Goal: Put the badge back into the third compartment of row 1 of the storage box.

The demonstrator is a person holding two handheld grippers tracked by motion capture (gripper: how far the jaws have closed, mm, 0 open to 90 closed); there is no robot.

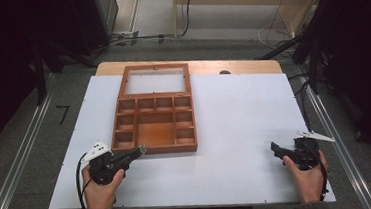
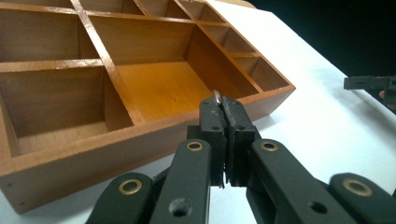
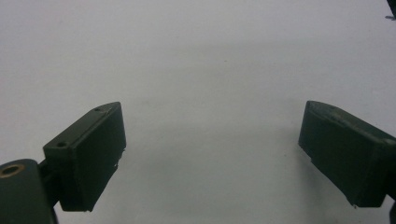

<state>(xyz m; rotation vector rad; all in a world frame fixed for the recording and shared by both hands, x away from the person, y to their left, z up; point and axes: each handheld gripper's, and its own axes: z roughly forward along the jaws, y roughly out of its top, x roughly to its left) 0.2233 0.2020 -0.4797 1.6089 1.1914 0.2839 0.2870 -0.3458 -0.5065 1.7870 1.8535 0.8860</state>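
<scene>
While the open wooden compartment box (image 1: pixel 156 122) sits mid-table on the white sheet (image 1: pixel 235 130), the left gripper (image 2: pixel 225 109) is held clamped just at its near rim, perhaps pinching a thin metal sliver (image 2: pixel 217 97); the right gripper (image 3: pixel 212 154) is kept spread wide, well apart.

One wooden box (image 1: pixel 155 118) with eleven compartments, two grippers, one white board (image 1: pixel 235 130).

Dim, soft overhead light w/ faint shadows on white table (image 1: pixel 235 130), dark surroundings, slight blur.
</scene>
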